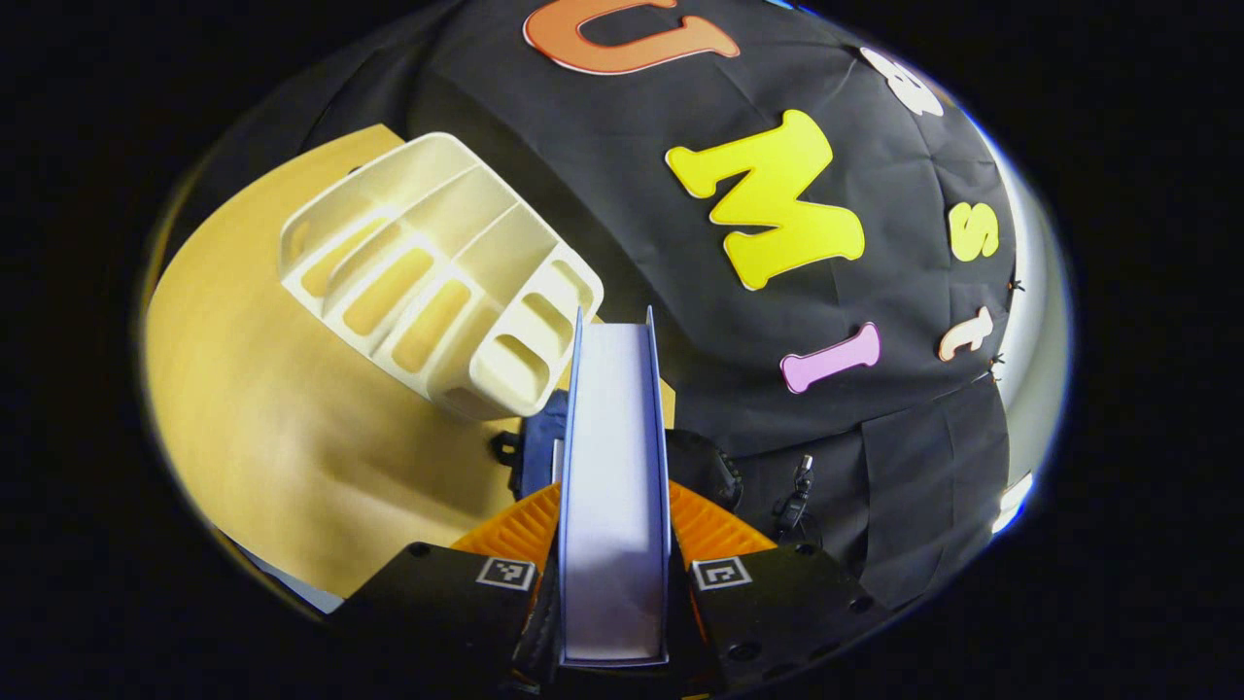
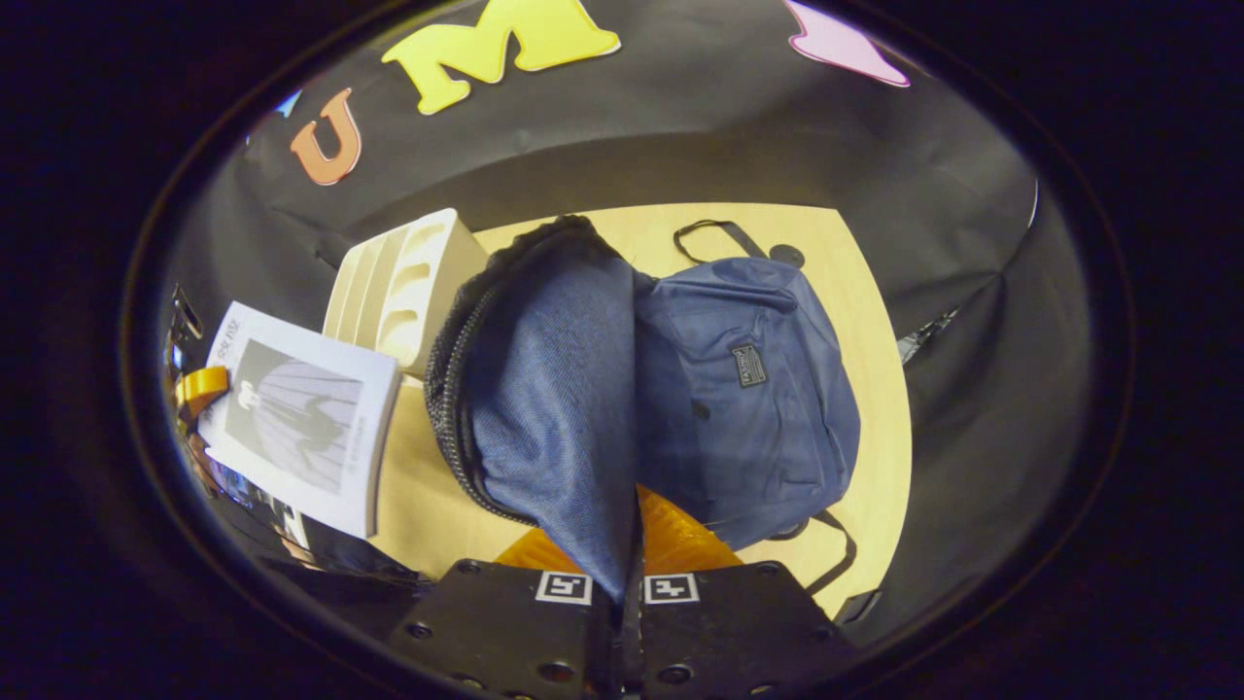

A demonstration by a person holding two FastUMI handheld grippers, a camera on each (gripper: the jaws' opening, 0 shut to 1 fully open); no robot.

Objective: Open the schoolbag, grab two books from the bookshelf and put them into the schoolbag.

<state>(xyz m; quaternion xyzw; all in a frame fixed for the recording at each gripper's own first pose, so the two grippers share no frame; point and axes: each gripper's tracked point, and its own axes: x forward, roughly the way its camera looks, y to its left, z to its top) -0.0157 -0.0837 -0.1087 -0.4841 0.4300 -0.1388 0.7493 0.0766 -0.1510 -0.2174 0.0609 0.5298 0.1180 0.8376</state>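
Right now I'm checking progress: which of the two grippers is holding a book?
The left gripper: a white book stands clamped between its fingers. The right gripper instead pinches the blue schoolbag's flap, holding it up.

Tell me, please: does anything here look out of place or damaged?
Nothing stands out. The left tool holds a book upright, the right tool lifts the schoolbag flap, and the bookshelf stands intact.

Both views overlook the shared bookshelf (image 1: 437, 277) closely.
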